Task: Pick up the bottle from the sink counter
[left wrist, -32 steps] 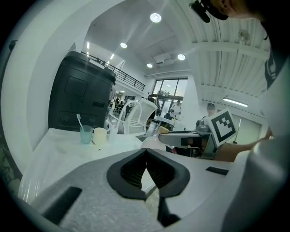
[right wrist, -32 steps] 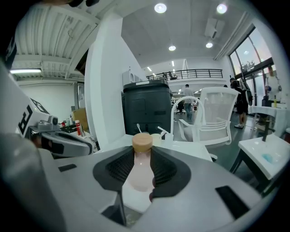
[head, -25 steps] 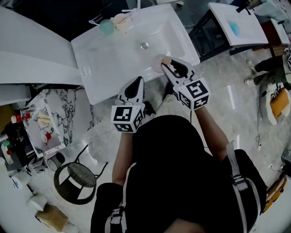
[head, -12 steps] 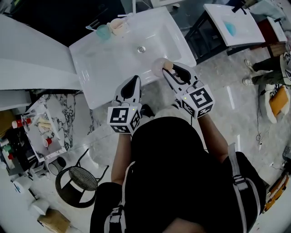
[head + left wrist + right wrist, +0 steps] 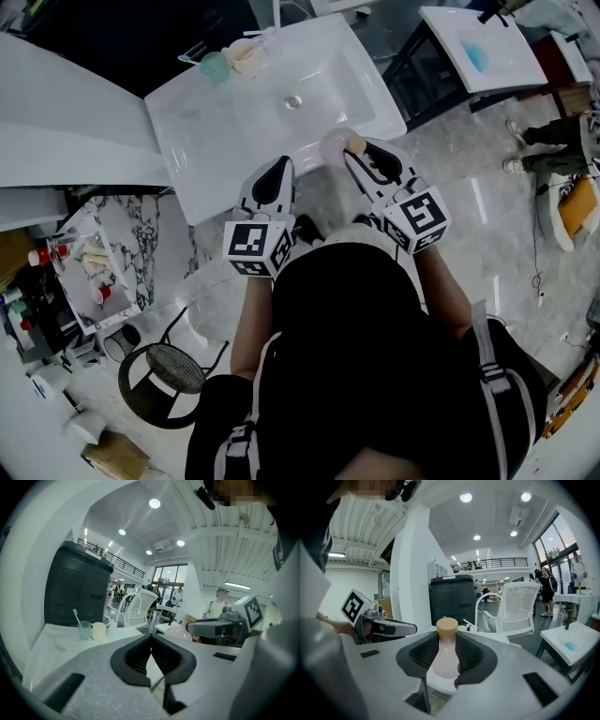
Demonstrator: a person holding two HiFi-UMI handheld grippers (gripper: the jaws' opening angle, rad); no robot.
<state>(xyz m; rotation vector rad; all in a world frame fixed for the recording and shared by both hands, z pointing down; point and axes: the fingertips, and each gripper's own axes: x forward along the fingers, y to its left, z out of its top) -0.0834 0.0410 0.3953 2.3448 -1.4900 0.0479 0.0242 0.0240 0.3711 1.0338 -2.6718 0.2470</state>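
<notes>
A pale pink bottle (image 5: 445, 657) with a tan cap (image 5: 447, 626) stands upright between the pads of my right gripper (image 5: 445, 645), which is shut on its body. In the head view the bottle (image 5: 336, 145) and right gripper (image 5: 361, 152) hang over the front edge of the white sink counter (image 5: 216, 131); the bottle's base is hidden. My left gripper (image 5: 279, 169) is beside it to the left, near the same front edge. Its jaws (image 5: 151, 645) are shut with nothing between them.
A teal cup with a toothbrush (image 5: 214, 66) and a cream cup (image 5: 242, 54) stand at the counter's back left, with the basin drain (image 5: 293, 101) in the middle. A second washbasin (image 5: 483, 52) is at the right. A black stool (image 5: 173, 367) and a cluttered marble stand (image 5: 103, 267) are at the left.
My right gripper has lifted the bottle a little and drawn it toward the counter's front edge. The left gripper has risen slightly.
</notes>
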